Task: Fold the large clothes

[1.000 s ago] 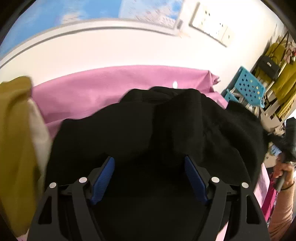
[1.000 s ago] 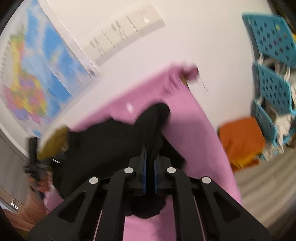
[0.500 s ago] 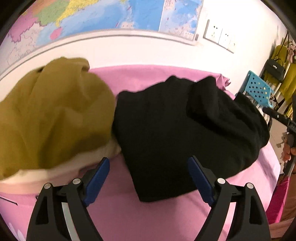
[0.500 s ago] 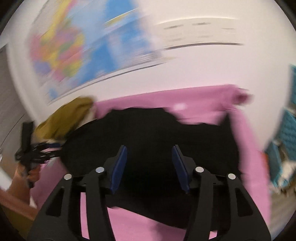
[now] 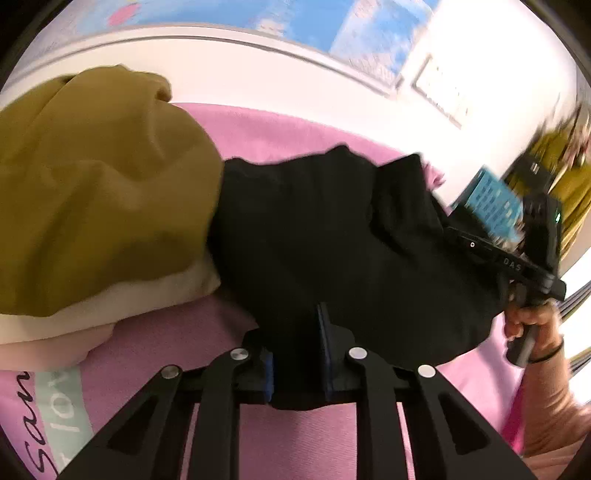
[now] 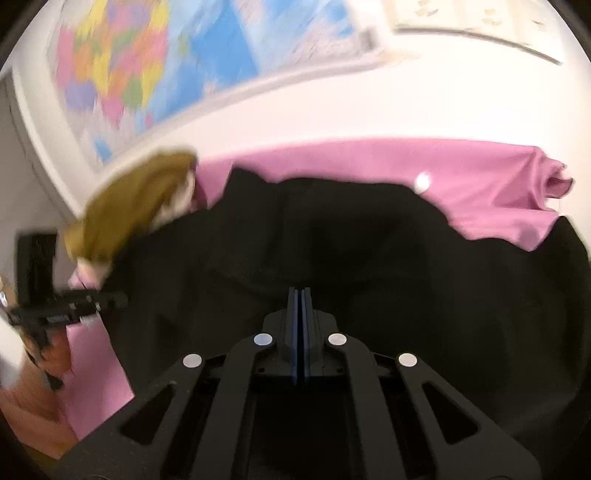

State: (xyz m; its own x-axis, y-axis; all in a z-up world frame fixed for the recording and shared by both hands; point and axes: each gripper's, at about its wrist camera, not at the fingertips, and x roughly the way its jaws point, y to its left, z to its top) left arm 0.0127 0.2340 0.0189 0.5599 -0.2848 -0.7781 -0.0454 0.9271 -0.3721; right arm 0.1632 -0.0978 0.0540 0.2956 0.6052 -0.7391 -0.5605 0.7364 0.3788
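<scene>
Both hand-held grippers (image 5: 297, 350) (image 6: 300, 332) newly closed — black garment (image 5: 351, 240) pinched.

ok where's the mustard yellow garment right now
In the left wrist view the mustard yellow garment lies heaped at the left on the pink cloth, touching the black garment's left edge, below the wall map.

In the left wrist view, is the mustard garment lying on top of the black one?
No: the mustard garment lies beside the black garment, on the pink cover.

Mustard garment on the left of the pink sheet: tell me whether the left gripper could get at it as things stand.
Probably not yet: the left gripper is closing on the black garment. The mustard garment lies uncovered just beside it.
</scene>
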